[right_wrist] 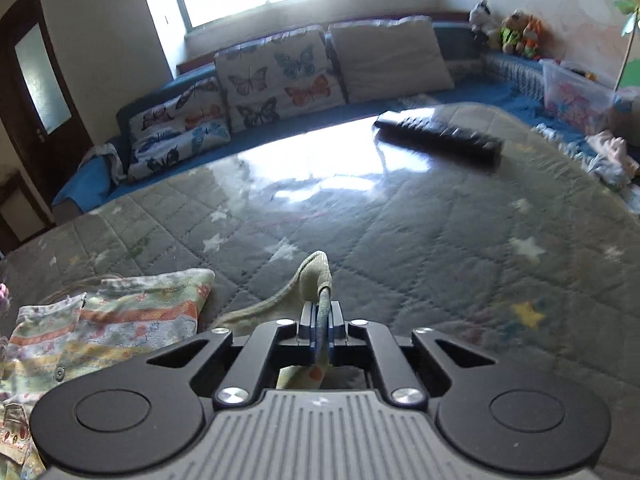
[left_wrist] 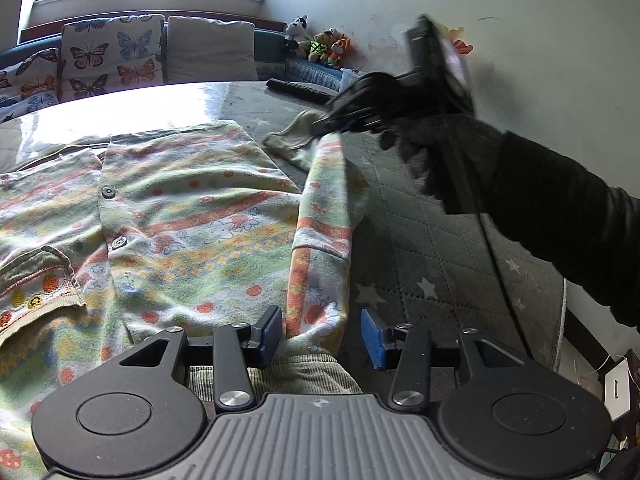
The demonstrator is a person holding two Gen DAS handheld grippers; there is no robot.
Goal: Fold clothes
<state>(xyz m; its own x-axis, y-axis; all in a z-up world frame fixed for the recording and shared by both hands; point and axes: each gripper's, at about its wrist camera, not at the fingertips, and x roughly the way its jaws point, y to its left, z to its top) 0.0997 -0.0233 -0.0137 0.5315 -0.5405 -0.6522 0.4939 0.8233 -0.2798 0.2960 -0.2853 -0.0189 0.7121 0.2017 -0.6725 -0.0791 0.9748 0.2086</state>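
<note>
A patterned baby garment (left_wrist: 180, 216) in green, orange and white with snap buttons lies spread on the quilted table cover; it also shows in the right wrist view (right_wrist: 112, 320). My left gripper (left_wrist: 320, 338) is open, its blue pads (left_wrist: 370, 338) either side of the sleeve's ribbed cuff end (left_wrist: 304, 372). My right gripper (right_wrist: 322, 326) is shut on the sleeve's far cuff (right_wrist: 316, 268) and holds it lifted above the table; it also shows in the left wrist view (left_wrist: 340, 122), blurred. The sleeve (left_wrist: 324, 216) stretches between both grippers.
The grey star-quilted cover (right_wrist: 440, 240) has glare in the middle. A black remote control (right_wrist: 440, 134) lies at the far side. Behind are butterfly cushions (right_wrist: 276, 76), soft toys (right_wrist: 516, 32) and a plastic box (right_wrist: 576, 92). My dark-sleeved arm (left_wrist: 560, 220) crosses the right.
</note>
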